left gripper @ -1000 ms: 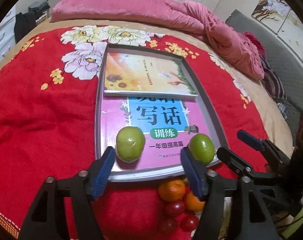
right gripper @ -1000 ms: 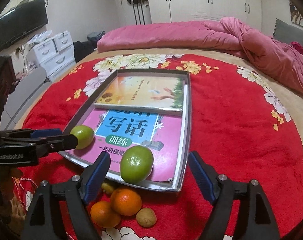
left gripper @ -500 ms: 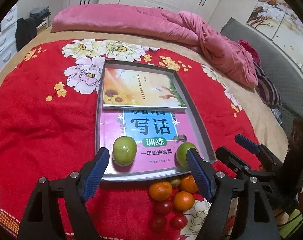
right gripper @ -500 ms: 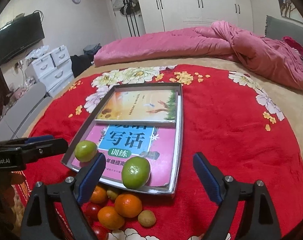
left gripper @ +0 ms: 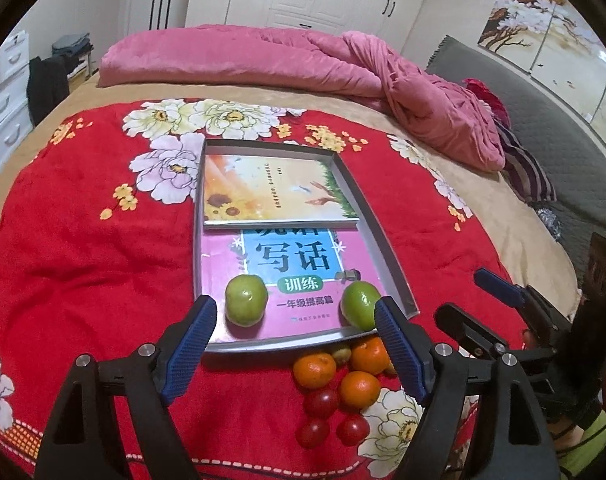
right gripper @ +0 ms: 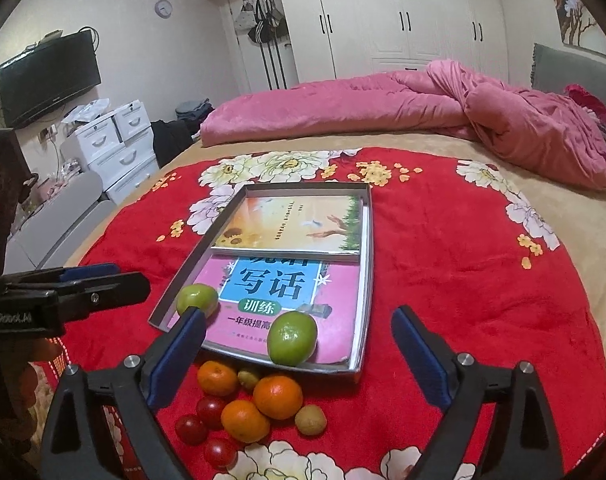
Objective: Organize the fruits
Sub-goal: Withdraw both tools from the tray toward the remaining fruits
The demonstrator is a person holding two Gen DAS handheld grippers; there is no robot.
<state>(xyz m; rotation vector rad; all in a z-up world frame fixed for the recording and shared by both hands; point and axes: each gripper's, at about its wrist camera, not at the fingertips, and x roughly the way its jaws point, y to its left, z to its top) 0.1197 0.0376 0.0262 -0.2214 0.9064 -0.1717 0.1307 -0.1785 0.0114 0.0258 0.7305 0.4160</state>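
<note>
A grey tray (left gripper: 388,249) lies on the red flowered blanket with two books in it. Two green fruits rest on the pink book, one at its near left (left gripper: 246,300) and one at its near right (left gripper: 358,305). My left gripper (left gripper: 295,305) hovers open just short of the tray, holding nothing. My right gripper (right gripper: 298,315) is also back from the tray (right gripper: 368,264). Its jaws are opening, and their pads touch neither the right green fruit (right gripper: 291,338) nor the left green fruit (right gripper: 197,299). Loose oranges (right gripper: 278,396) and cherry tomatoes (right gripper: 211,412) lie before the tray.
A small brownish fruit (right gripper: 311,420) sits beside the oranges. A crumpled pink quilt (left gripper: 431,112) lies along the far and right side of the bed. White drawers (right gripper: 115,140) and a wall television (right gripper: 49,78) stand off to the left.
Both grippers have drawn back and upward from the green fruits, and their jaws have widened. The fruits stay on the pink book. More of the loose fruit pile shows.
</note>
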